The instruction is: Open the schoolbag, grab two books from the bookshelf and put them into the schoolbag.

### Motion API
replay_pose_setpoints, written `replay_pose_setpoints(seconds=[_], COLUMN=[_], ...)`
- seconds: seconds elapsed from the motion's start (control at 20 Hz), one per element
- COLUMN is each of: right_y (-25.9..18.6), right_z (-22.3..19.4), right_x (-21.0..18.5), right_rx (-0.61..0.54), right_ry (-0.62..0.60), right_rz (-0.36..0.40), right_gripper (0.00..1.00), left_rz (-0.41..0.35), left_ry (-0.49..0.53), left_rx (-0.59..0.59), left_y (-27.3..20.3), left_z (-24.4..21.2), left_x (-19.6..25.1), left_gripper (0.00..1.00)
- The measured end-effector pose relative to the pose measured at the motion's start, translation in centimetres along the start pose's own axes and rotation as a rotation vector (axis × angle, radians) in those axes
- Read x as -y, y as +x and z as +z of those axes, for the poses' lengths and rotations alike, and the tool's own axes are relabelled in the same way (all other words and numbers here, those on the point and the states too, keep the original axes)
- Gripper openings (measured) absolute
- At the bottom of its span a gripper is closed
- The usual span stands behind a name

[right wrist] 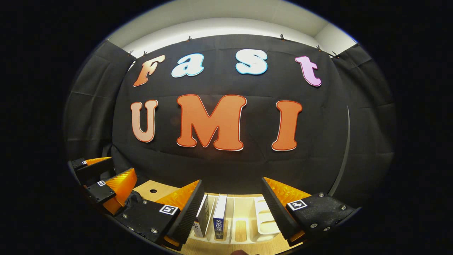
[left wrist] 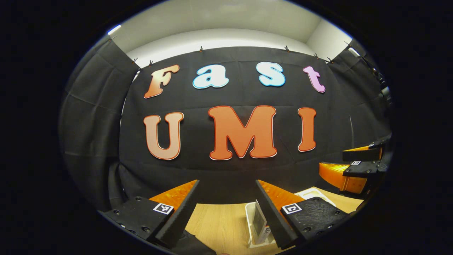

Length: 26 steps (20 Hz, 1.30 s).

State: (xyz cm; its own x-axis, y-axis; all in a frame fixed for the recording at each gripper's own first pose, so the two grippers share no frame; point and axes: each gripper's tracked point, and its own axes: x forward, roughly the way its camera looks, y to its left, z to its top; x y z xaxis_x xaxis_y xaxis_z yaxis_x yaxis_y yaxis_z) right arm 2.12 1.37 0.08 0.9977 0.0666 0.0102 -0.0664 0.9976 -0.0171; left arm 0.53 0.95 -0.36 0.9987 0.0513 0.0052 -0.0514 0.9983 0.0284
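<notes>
Two books (right wrist: pixel 219 216) stand upright in the white bookshelf (right wrist: pixel 263 217) on the table, just ahead between my fingers.

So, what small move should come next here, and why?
Probably lower the left gripper toward the dark thing under it, perhaps the schoolbag. Both grippers are open and hold nothing, the books stand in the white rack, and the bag must be opened first.

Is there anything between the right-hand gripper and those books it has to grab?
Nothing visible. The right gripper is open, and the books stand upright in the white bookshelf just beyond its fingers, with open air between.
</notes>
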Motion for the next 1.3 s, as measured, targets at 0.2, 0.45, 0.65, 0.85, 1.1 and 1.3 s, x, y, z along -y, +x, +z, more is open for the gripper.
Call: replay_pose_setpoints(seconds=[0.2, 0.45, 0.65, 0.85, 1.1, 1.3], right_y=[0.5, 0.7, 0.8, 0.9, 0.8, 0.7], right_z=[-0.3, -0.5, -0.8, -1.1, -1.9, -2.4], right_x=[-0.4, -0.5, -0.4, -0.1, -0.2, -0.6], right_rx=[-0.002, 0.001, -0.008, -0.015, -0.029, -0.040], right_ry=[0.006, -0.001, 0.003, -0.005, 0.005, 0.003], right_rz=[0.021, 0.032, 0.032, 0.032, 0.049, 0.077], right_gripper=[0.96, 0.96, 0.96, 0.96, 0.96, 0.96], left_rz=[0.016, 0.020, 0.024, 0.035, 0.049, 0.071], left_ry=[0.015, 0.022, 0.027, 0.034, 0.034, 0.053], left_rx=[0.003, -0.005, -0.014, -0.025, -0.042, -0.040], left_y=[0.0, 0.5, 0.3, 0.1, -0.3, -1.2], left_z=[0.1, -0.1, -0.3, -0.4, -0.8, -0.5], left_x=[-0.4, -0.5, -0.5, -0.8, -1.2, -1.8], left_gripper=[0.98, 0.95, 0.95, 0.95, 0.95, 0.96])
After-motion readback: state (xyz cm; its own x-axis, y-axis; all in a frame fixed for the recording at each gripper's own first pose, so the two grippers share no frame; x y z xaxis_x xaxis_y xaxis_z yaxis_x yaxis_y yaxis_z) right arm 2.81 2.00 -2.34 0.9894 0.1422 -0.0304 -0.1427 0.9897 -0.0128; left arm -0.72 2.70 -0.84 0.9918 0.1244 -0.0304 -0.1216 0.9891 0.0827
